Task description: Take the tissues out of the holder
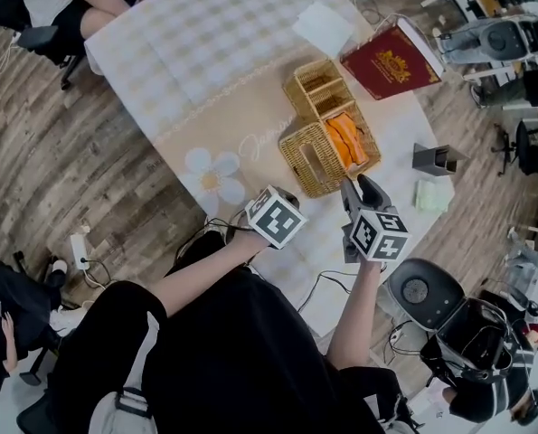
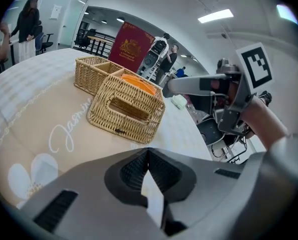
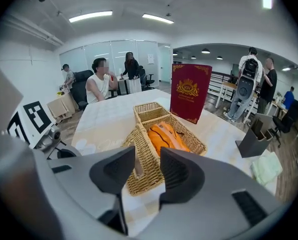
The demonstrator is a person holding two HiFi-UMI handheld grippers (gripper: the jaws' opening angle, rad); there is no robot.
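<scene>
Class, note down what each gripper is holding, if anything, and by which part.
Nothing is held. The left gripper is shut and empty; the right gripper is open, with nothing between its jaws.

Black clothes (image 1: pixel 223 351), grey left gripper (image 2: pixel 149 179), grey right gripper (image 3: pixel 147 170), black-and-white marker cubes (image 1: pixel 276 217)

Red gilt-crested folder (image 1: pixel 392 61), upright; dark grey stand (image 1: pixel 434 158); pale green cloth (image 1: pixel 431 195), possibly a folded towel; checked tablecloth (image 1: pixel 205 52) with daisy print.
</scene>
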